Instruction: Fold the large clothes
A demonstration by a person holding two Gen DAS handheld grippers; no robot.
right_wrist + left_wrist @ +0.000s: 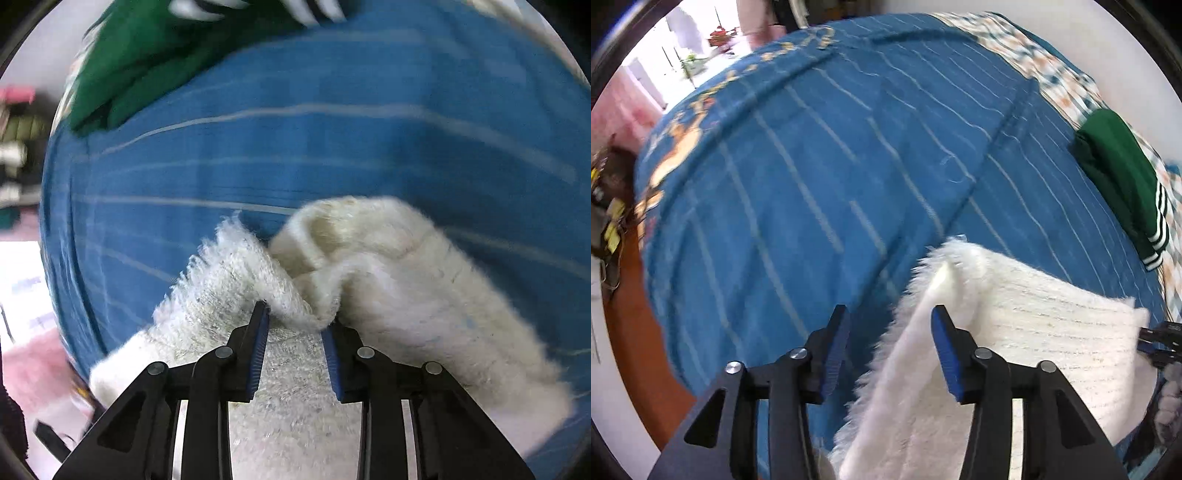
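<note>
in the left wrist view, the left gripper [888,325] is pointing down over a bed covered by a blue striped bedspread [820,166], and its blue-padded fingers are standing spread with nothing pinched between them; the fluffy edge of a white fuzzy sweater [1015,314] is lying just under the right-hand finger, apart from the pads. the sweater is lying near the lower right of this view, spreading across the bedspread toward the right edge, where the tip of the right gripper [1156,339] is showing at its far corner. a folded green garment with white stripes [1119,177] is sitting well apart, near a patterned quilt [1034,62] along the far side of the bed. in the right wrist view, the right gripper [295,321] is hovering over the sweater [406,277], its fingers standing partly apart with a raised fold of the white knit bunching between the tips; whether the pads are pressing on it i cannot tell. the green garment [147,66] is lying at the top left on the bedspread [295,147].
</note>
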